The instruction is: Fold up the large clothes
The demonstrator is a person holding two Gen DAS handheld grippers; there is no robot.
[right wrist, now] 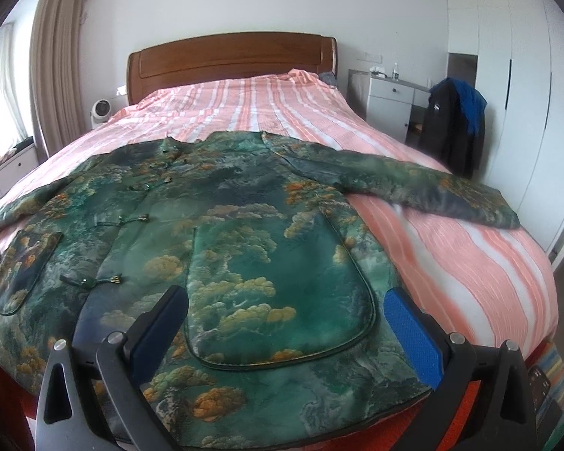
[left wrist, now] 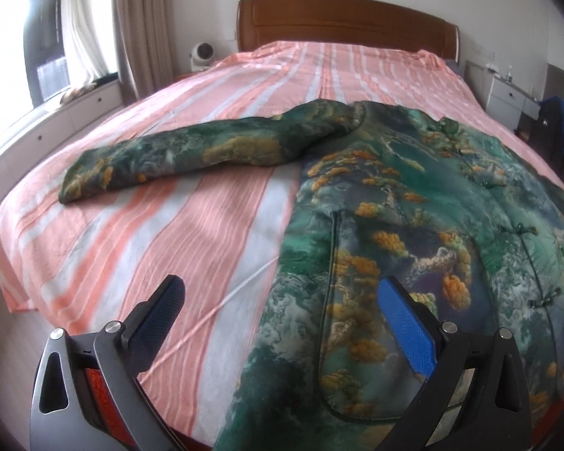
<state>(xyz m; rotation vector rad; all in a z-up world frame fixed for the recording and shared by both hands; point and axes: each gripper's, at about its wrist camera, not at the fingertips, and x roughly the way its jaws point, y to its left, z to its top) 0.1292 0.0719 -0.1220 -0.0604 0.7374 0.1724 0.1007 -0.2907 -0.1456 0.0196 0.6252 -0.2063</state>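
A large green jacket point(left wrist: 413, 203) with yellow cloud print and knot buttons lies flat, front up, on the striped bed. Its left sleeve point(left wrist: 191, 154) stretches out to the left. In the right wrist view the jacket point(right wrist: 225, 225) fills the near bed and its right sleeve point(right wrist: 432, 191) stretches out to the right. My left gripper point(left wrist: 282, 315) is open and empty, hovering over the jacket's lower left edge near a pocket point(left wrist: 387, 323). My right gripper point(right wrist: 285, 323) is open and empty, hovering over the right pocket point(right wrist: 278, 285) near the hem.
The bed point(left wrist: 161, 248) has a pink and white striped sheet and a wooden headboard point(right wrist: 229, 64). A white nightstand point(right wrist: 391, 105) and a chair with dark clothes point(right wrist: 455, 124) stand to the right. A small fan point(left wrist: 201, 54) and a window bench point(left wrist: 56, 112) are to the left.
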